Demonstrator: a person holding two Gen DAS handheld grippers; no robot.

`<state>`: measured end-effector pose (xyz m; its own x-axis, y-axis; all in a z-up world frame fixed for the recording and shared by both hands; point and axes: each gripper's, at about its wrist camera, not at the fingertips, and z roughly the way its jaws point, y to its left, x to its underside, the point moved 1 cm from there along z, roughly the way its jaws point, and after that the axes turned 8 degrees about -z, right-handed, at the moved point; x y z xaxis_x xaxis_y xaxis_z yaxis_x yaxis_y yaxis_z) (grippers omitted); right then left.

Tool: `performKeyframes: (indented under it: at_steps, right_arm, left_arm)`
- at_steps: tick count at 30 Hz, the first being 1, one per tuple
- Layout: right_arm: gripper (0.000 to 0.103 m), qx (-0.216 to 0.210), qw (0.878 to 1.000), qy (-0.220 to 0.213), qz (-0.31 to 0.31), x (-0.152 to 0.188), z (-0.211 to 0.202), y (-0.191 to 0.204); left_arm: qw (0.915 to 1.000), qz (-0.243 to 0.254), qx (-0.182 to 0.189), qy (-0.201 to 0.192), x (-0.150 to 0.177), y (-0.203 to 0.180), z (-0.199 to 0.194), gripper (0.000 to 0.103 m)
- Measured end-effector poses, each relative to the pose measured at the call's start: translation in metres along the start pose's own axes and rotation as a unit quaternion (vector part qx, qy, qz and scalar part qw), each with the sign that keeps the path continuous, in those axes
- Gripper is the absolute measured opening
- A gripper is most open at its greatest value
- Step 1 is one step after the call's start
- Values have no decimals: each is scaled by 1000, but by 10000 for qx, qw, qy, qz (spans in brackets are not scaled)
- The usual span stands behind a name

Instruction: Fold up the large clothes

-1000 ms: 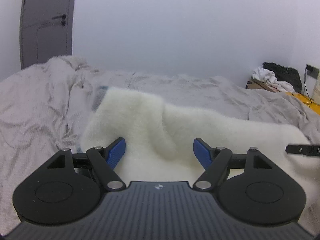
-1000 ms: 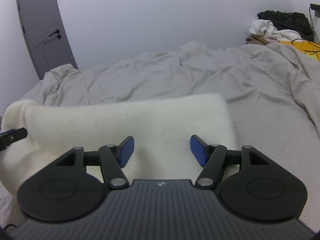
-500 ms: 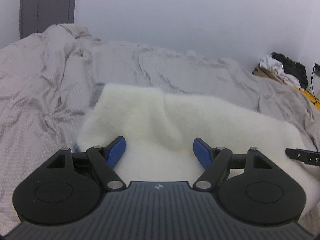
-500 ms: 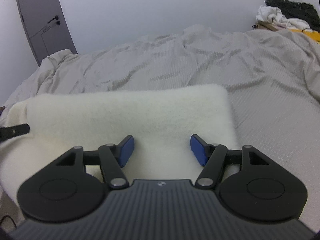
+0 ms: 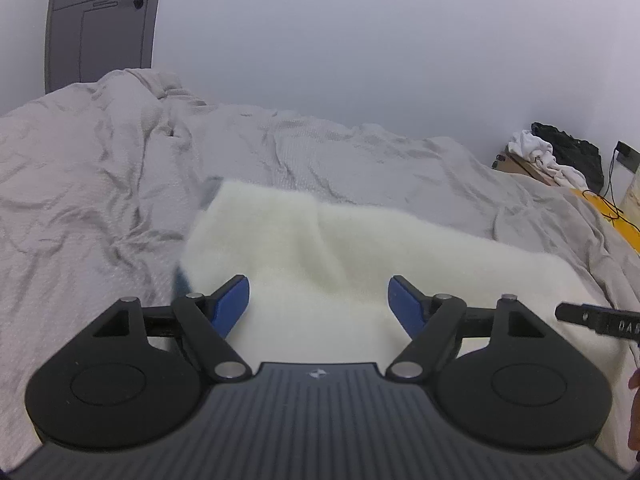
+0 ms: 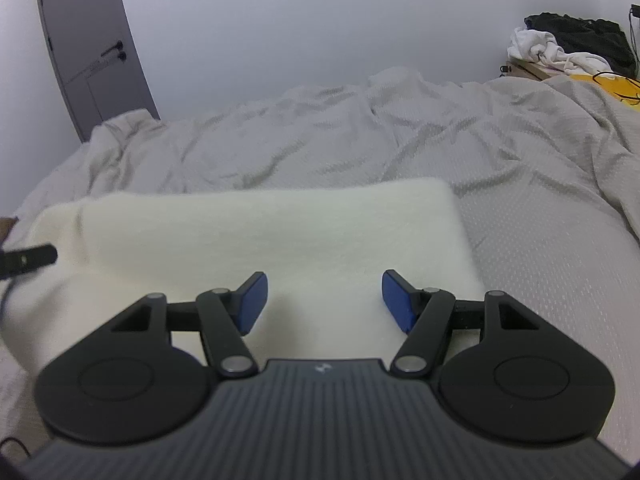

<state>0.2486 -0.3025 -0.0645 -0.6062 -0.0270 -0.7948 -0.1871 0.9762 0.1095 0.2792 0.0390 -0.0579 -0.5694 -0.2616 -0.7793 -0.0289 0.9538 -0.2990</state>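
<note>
Hovering with blue pads apart and nothing between them, left hand-held gripper [image 5: 319, 298], jaws just opened a bit wider, and right hand-held gripper [image 6: 323, 298] hang over the folded fluffy cream-white garment [image 6: 272, 236] lying flat on the rumpled grey bed [image 6: 400, 136], unchanged since a second ago, so fold looks released.

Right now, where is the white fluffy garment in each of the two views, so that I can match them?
Left wrist view: the white fluffy garment fills the lower middle and right, ahead of the left claw.
Right wrist view: the white fluffy garment spreads over the lower middle and left, ahead of the right claw.
Shared landmark: the grey door at upper left.
</note>
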Motion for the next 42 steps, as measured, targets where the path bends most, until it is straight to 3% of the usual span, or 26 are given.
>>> performKeyframes:
  at_steps: [7, 14, 16, 20, 21, 22, 27, 30, 33, 35, 38, 42]
  right_arm:
    - [66, -12, 9998, -161, 73, 8, -32, 8]
    - [67, 101, 9995, -311, 38, 19, -66, 23]
    - [76, 46, 9992, -335, 211, 24, -75, 24]
    - [86, -259, 9973, -311, 609, 33, -85, 26]
    - [99, -340, 9966, -289, 699, 35, -85, 27]
    - [103, -436, 9956, -261, 789, 37, -86, 27]
    - [103, -1027, 9862, 32, 1299, 47, -77, 30]
    - [103, -1355, 9717, 250, 1917, 58, -64, 27]
    - [103, -1699, 9460, 433, 2726, 71, -46, 18]
    - [103, -1791, 9279, 571, 3220, 82, -32, 12]
    - [103, -1805, 9111, 728, 3634, 93, -11, 6]
    - [103, -1910, 8910, 519, 4086, 97, 7, -2]
  left_arm:
    - [10000, 8, 5, -47, 21, -8, -41, 85]
    - [9991, -390, 101, 139, 38, -6, -63, 95]
    - [9981, -565, 120, 222, 45, -5, -66, 96]
    - [9937, -1024, 56, 455, 57, 3, -68, 98]
    - [9923, -1127, -5, 513, 59, 5, -67, 98]
    - [9913, -1190, -91, 554, 60, 7, -67, 98]
    - [9897, -1280, -267, 590, 63, 7, -62, 100]
    - [9876, -1383, -304, 684, 66, 7, -55, 100]
    - [9859, -1454, -324, 767, 68, 9, -48, 100]
    - [9848, -1497, -280, 835, 69, 10, -44, 100]
    - [9825, -1605, -260, 904, 71, 11, -38, 100]
    - [9766, -1922, -66, 959, 73, 19, -31, 100]
